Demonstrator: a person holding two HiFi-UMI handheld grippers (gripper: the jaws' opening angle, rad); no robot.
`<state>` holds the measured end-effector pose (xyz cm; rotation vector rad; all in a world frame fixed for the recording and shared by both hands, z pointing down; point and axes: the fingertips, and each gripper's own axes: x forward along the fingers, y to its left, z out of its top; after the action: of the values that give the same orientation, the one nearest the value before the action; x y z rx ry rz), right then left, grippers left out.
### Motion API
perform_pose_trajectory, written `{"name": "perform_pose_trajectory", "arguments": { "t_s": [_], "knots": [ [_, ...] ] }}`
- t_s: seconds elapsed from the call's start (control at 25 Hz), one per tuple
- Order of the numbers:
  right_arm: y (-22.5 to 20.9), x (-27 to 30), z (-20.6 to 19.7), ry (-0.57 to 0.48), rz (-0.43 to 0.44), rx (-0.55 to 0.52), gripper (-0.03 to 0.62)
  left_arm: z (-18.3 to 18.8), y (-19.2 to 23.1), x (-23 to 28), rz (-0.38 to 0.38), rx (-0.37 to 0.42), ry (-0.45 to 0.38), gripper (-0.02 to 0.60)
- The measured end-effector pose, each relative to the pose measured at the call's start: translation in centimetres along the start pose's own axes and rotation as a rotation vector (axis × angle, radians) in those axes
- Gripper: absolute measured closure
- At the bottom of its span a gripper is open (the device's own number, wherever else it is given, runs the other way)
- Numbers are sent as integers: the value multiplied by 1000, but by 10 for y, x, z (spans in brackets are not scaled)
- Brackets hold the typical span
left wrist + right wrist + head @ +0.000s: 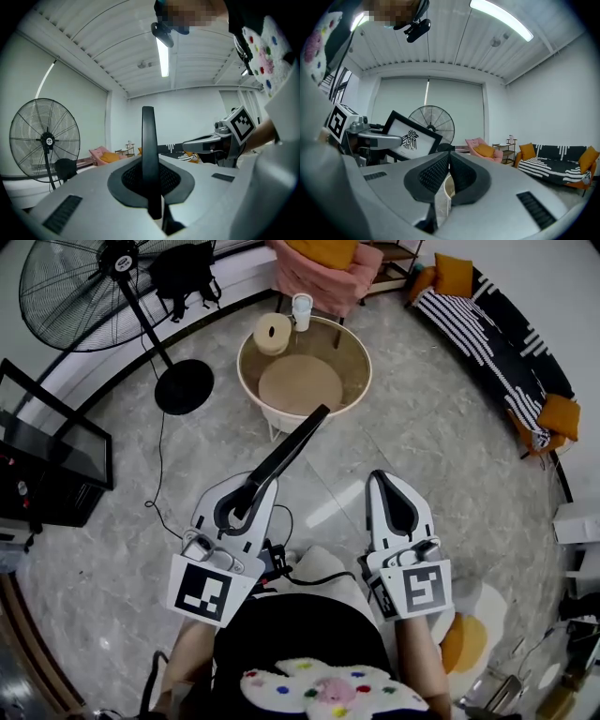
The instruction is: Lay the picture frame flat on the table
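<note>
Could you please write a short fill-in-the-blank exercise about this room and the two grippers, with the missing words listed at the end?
1. The left gripper is shut on the black picture frame; the shut right gripper holds ____.
2. The standing fan is on the ____ side of the head view.
3. The cushions on the striped sofa are ____.
4. The armchair behind the round table is ____.

Missing words: nothing; left; orange; pink

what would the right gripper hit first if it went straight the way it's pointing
Probably the round table: the right gripper, jaws shut and empty, aims at its near side, only floor between. Depth is unclear.
</note>
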<state>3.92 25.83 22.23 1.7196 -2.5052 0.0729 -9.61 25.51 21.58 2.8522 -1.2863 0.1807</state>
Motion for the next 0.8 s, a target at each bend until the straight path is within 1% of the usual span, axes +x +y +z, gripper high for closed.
{"name": "perform_pose_trajectory", "arguments": {
  "t_s": [0.16,0.32,0.56,0.8],
  "knots": [
    [17,4,5,-14,15,10,559,3,3,-5,-4,4,-16,557],
    [18,11,5,-9,31,10,559,4,9,-1,9,-5,-17,557],
    [0,31,0,-7,40,8,559,0,20,18,28,-17,-19,557],
    [-32,68,-2,-13,39,24,559,-1,38,59,42,-9,-9,557]
  ]
}}
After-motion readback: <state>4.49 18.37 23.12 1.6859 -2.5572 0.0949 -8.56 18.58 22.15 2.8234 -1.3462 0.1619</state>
